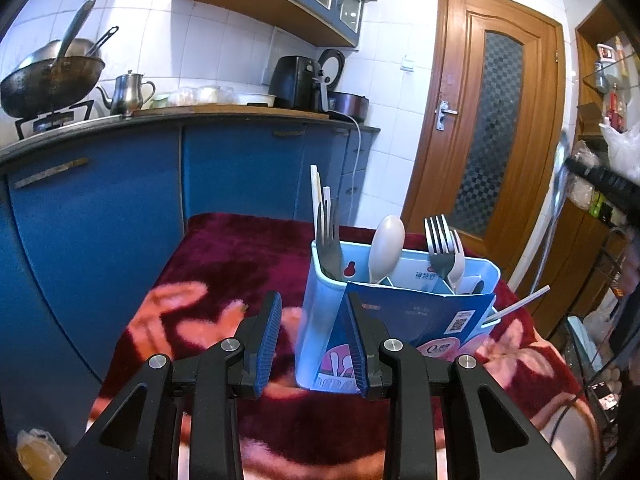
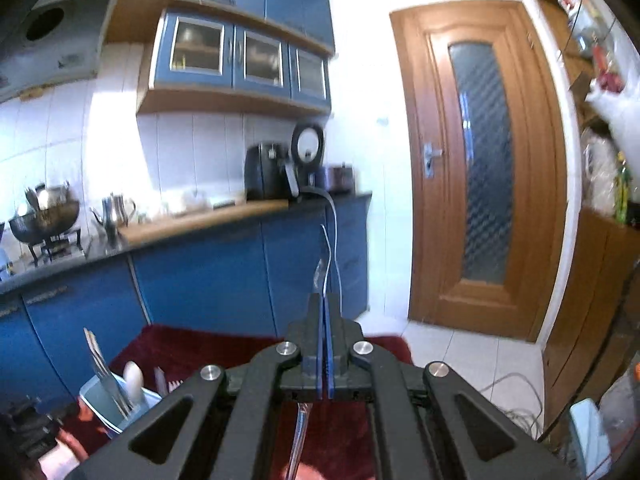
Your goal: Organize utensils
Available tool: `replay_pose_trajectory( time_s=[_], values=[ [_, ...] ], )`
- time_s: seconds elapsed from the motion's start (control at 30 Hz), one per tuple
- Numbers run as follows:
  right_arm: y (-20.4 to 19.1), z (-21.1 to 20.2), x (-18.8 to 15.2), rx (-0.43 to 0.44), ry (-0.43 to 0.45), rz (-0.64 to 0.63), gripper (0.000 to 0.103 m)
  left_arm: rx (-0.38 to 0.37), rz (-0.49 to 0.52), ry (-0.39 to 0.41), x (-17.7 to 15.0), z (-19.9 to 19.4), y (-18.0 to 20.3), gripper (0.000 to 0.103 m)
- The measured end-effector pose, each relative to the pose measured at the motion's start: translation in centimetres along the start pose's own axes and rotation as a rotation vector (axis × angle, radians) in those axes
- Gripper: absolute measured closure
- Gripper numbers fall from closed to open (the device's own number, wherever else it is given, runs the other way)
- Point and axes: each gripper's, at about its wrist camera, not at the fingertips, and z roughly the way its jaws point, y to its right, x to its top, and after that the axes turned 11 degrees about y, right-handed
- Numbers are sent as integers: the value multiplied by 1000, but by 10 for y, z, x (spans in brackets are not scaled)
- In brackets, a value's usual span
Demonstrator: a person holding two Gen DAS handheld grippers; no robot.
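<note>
A light blue utensil holder [image 1: 320, 320] stands on the red floral tablecloth [image 1: 224, 256], with forks, a white spoon [image 1: 386, 254] and chopsticks standing in it. My left gripper [image 1: 314, 344] is open, its fingers astride the holder's near left corner. My right gripper [image 2: 323, 320] is shut on a metal spoon [image 2: 326, 268], held in the air above and to the right of the holder [image 2: 102, 404]. That spoon also shows in the left wrist view [image 1: 558, 184], at the right edge.
Blue kitchen cabinets [image 1: 120, 200] and a counter with a wok, kettle and air fryer stand behind the table. A wooden door [image 1: 492, 120] is at the right. Cluttered shelves and cables are at the far right.
</note>
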Motion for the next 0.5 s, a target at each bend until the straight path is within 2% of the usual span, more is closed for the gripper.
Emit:
replay_pose_trajectory(
  time_s=[0.07,0.27,0.4,0.5],
  values=[
    [-10,-9,13,9,30,3,101,1,-2,-8,0,-2,-1,70],
    [-46,-25,21,17,99,-20,101,2,-12,-8,1,-8,-6,70],
    [-65,-24,12,14,114,-42,101,-2,-21,-9,0,-12,-9,70],
    [-78,-10,-5,34,87,-40,101,-9,-27,-10,-1,-14,-10,71]
  ],
)
